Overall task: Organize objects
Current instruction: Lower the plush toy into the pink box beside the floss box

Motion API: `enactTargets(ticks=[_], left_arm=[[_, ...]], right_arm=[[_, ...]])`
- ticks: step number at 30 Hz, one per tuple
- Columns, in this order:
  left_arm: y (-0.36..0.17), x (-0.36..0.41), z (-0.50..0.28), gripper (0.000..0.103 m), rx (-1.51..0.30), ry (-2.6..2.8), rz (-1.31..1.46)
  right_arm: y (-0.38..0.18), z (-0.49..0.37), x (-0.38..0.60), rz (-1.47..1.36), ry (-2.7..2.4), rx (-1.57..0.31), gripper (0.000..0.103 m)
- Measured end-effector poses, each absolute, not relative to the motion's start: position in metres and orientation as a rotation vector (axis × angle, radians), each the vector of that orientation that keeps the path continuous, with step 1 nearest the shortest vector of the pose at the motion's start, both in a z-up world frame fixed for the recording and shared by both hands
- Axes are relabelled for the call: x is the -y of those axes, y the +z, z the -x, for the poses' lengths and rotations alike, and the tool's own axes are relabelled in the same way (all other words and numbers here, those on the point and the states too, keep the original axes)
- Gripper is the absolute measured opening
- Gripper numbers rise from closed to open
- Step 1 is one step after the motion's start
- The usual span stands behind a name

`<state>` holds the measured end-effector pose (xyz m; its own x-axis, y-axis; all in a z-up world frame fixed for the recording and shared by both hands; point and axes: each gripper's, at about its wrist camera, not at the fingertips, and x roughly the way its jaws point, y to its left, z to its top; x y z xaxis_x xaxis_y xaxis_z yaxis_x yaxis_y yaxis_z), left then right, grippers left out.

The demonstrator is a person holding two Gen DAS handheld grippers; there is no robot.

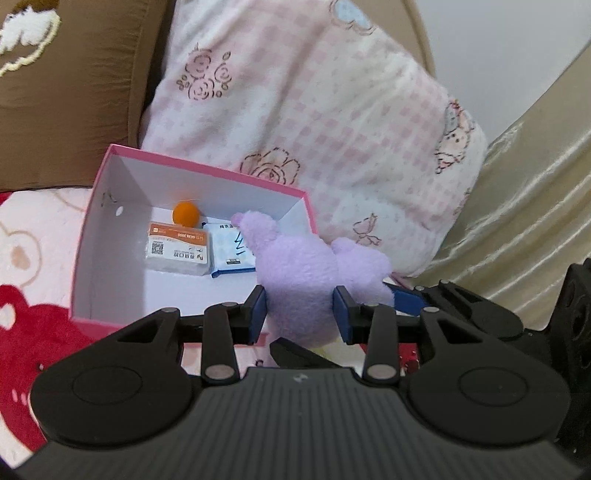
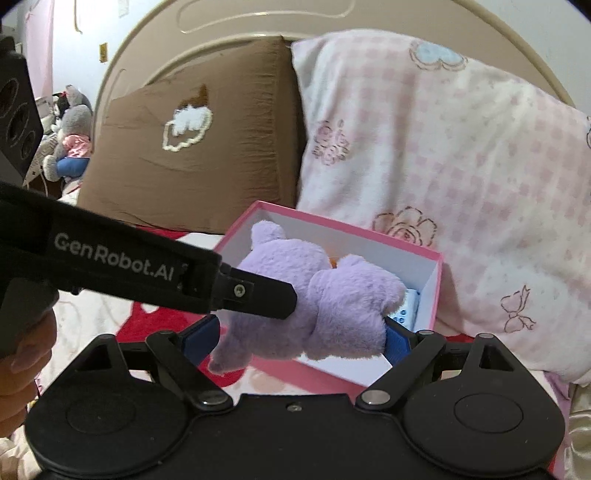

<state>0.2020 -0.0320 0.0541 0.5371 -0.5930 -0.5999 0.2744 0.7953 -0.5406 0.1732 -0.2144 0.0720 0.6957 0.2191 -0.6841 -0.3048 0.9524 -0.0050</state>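
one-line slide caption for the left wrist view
Left gripper holds purple plush toy over pink box on the bed.

beige headboard, brown pillow, pink pillow

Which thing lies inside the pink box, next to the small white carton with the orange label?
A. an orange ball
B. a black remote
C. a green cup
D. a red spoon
A: the orange ball sits on the floor of the pink box, just behind the white carton.
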Motion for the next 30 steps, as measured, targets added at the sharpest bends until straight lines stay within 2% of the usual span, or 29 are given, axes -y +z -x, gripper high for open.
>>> enactTargets(ticks=[16,24,30], left_arm=[[-0.038,0.044,-0.279,0.037,-0.979,-0.469,0.514],[-0.067,0.043,-0.300,0.037,-1.046,-0.433,0.531],[-0.077,0.034,-0.305,0.037,-1.084,-0.387,0.535]], right_arm=[[-0.007,-0.259,0.236,0.102,0.312,-0.894,0.092],[-0.039,-0.283,0.233,0.126,0.322,-0.973,0.092],[-0.053,-0.303,0.238,0.035,0.371,-1.035,0.092]])
